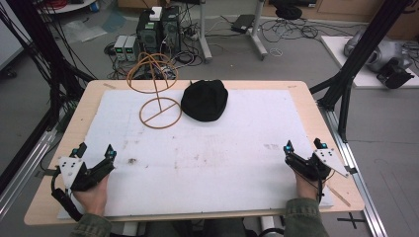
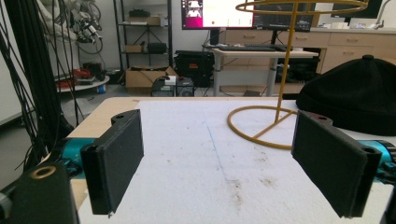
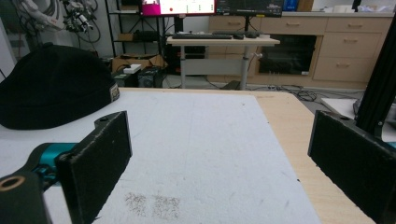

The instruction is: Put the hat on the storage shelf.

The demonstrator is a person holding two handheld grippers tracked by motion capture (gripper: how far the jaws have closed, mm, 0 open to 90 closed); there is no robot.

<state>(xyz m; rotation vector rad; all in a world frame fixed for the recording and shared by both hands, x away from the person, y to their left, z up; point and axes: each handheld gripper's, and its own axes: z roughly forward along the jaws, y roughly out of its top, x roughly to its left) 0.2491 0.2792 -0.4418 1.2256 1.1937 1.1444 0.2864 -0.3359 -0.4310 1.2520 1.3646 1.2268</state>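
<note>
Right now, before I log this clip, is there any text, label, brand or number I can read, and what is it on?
None can be read.
Small tag on the black knit beanie: print too small to read.
Monitor screens on the far desk: bright windows, content blurred.
White foam mat: grey smudges and stains, no letters.
Left tool and right tool: no markings visible.

The high view looks forward and down from above the person's side, taking in the whole bench [image 1: 74, 123] with its white mat [image 1: 217, 148] across the middle of the frame. The left gripper view sits low, near the mat [image 2: 196, 154], facing the far edge between its own tongs [image 2: 233, 161]. The right gripper view is equally low, facing the same way. All three share the black beanie [image 1: 204, 100] [image 2: 355, 100] [image 3: 51, 86]; the high and left views share the wire stand [image 1: 157, 89] [image 2: 280, 70].
</note>
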